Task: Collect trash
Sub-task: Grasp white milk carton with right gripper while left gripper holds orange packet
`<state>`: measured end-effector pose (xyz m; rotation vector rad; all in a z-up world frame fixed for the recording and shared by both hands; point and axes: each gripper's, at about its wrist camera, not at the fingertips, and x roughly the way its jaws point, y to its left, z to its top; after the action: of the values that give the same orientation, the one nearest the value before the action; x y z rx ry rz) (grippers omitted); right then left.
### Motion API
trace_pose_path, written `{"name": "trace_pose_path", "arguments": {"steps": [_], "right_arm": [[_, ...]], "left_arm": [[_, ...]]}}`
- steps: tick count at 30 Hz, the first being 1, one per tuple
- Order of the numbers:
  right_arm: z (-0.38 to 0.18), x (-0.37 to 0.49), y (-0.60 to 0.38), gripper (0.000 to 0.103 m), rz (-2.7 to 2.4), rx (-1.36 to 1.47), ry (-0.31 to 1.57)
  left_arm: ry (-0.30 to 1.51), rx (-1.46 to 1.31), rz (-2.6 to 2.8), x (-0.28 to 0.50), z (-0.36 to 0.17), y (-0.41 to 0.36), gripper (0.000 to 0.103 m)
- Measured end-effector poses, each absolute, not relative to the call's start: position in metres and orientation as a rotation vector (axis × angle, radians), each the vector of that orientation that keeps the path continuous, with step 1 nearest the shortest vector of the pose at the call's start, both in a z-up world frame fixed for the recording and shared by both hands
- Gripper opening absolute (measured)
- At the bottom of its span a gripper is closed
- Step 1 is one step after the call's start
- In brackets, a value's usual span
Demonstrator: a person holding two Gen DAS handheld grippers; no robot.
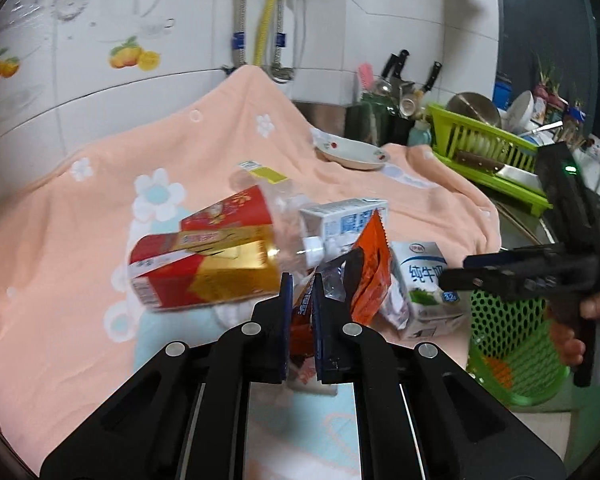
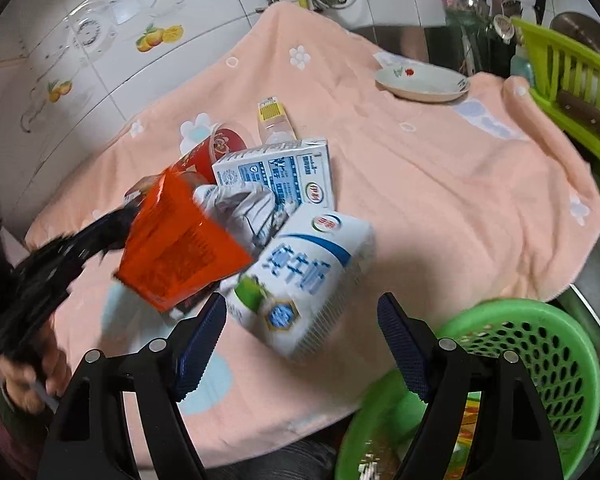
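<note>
Orange snack wrapper [image 1: 370,268] is pinched in the left gripper [image 1: 302,292], jaws nearly closed on its lower edge; long axis runs toward 1 o'clock; green basket [image 1: 512,344] lies at 3 o'clock; right gripper [image 2: 302,320] gapes empty, milk carton [image 2: 304,276] at 12 o'clock.

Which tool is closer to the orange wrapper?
Left. The left tool is shut on the orange wrapper, lifting it. The right tool hangs open beside it, over the milk carton.
</note>
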<state>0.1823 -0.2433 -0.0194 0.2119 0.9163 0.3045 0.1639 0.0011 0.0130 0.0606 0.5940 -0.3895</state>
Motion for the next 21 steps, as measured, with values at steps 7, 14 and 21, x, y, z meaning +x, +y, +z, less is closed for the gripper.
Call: {"name": "trace_pose_path", "arguments": {"steps": [7,14,21], "right_arm": [[-0.028,0.218,-0.224,0.076,0.217,0.216,0.986],[-0.052,0.24,-0.231,0.074,0.148,0.321,1.081],[-0.051,0.24,-0.237,0.072,0.144,0.344,1.092]], "left_arm": [[0.586,0.031,-0.376,0.154,0.011,0.023,0.008],[0.58,0.019,-0.386,0.148,0.01,0.027,0.008],[0.568,0.002,-0.407,0.142,0.014,0.024,0.008]]}}
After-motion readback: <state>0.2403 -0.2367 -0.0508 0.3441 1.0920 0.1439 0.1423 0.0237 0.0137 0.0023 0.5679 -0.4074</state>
